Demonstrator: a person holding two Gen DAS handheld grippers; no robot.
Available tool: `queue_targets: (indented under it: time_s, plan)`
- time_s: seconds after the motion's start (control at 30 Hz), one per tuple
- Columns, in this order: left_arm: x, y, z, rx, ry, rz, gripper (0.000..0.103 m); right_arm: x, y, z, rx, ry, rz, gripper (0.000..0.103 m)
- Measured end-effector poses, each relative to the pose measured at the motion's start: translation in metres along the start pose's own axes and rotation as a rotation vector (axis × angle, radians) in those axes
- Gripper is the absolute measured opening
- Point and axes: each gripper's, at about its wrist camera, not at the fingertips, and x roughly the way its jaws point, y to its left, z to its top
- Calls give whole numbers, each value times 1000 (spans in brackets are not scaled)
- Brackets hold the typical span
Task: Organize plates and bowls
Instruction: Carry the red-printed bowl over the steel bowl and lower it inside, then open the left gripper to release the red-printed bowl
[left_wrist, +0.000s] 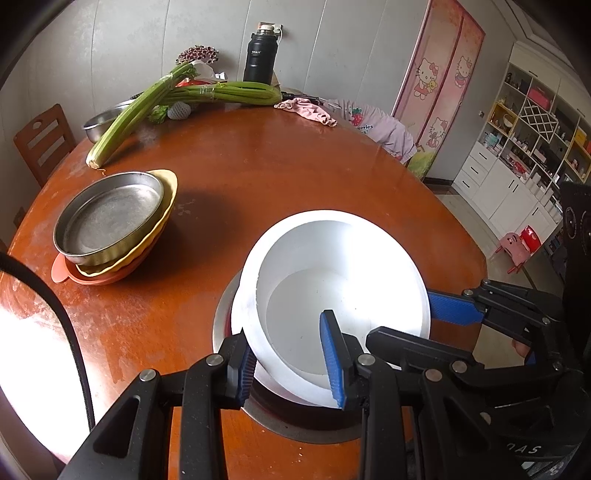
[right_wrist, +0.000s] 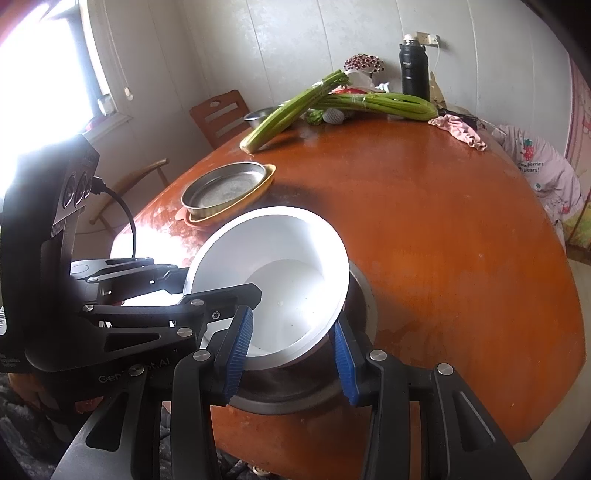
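both grippers clamp the white bowl (left_wrist: 332, 291): the left gripper (left_wrist: 291, 363) fingers pinch its near rim, the right gripper (right_wrist: 293, 349) fingers its side, tilting it above the metal plate (right_wrist: 364, 317) on the counter (left_wrist: 295, 166), likely for stacking.

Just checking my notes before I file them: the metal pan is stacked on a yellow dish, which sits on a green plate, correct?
Not quite: the bottom plate is orange, not green, as the left wrist view shows. The metal pan does sit on the yellow dish.
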Motion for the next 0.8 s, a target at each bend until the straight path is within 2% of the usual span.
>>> queue_targets:
  time_s: [0.8]
  plan:
    - [-1,6,0,-6,-10,-17,33,2,5,2,-15,0,-10,45]
